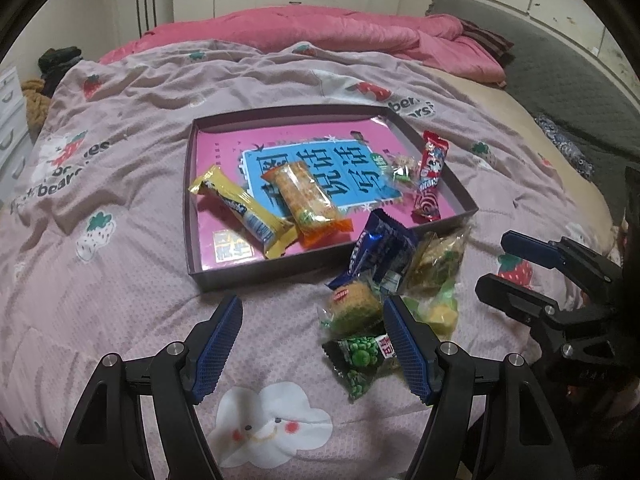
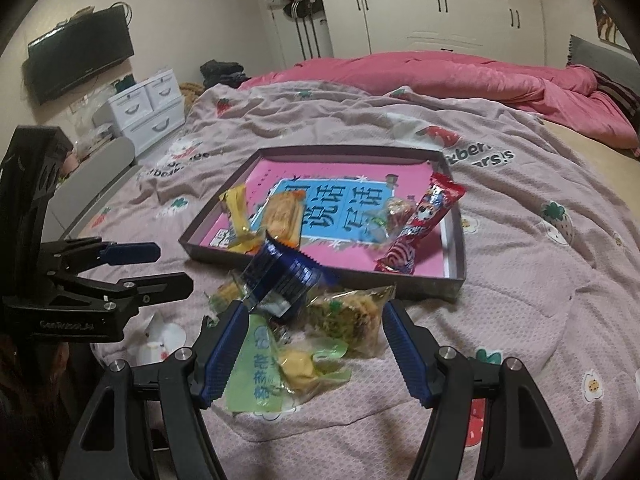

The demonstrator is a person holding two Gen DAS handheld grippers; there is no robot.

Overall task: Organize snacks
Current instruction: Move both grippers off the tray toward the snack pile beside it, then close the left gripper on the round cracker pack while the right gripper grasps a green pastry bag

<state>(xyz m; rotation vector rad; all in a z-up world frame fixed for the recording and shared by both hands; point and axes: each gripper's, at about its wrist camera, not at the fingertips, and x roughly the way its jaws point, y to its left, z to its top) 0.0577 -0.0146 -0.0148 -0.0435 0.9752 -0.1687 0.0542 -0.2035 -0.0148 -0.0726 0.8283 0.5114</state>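
A shallow dark tray with a pink and blue book lining it lies on the bed. In it lie a yellow bar, an orange cracker pack, a red candy pack and a small clear candy. A loose pile lies just in front of the tray: a blue pack, a brownish clear pack, a round yellow snack, a green pea pack and a light green pack. My left gripper is open beside the pile. My right gripper is open over it.
The bed has a mauve strawberry-print cover and a bunched pink quilt at the back. White drawers and a wall TV stand to the left. Wardrobes line the far wall.
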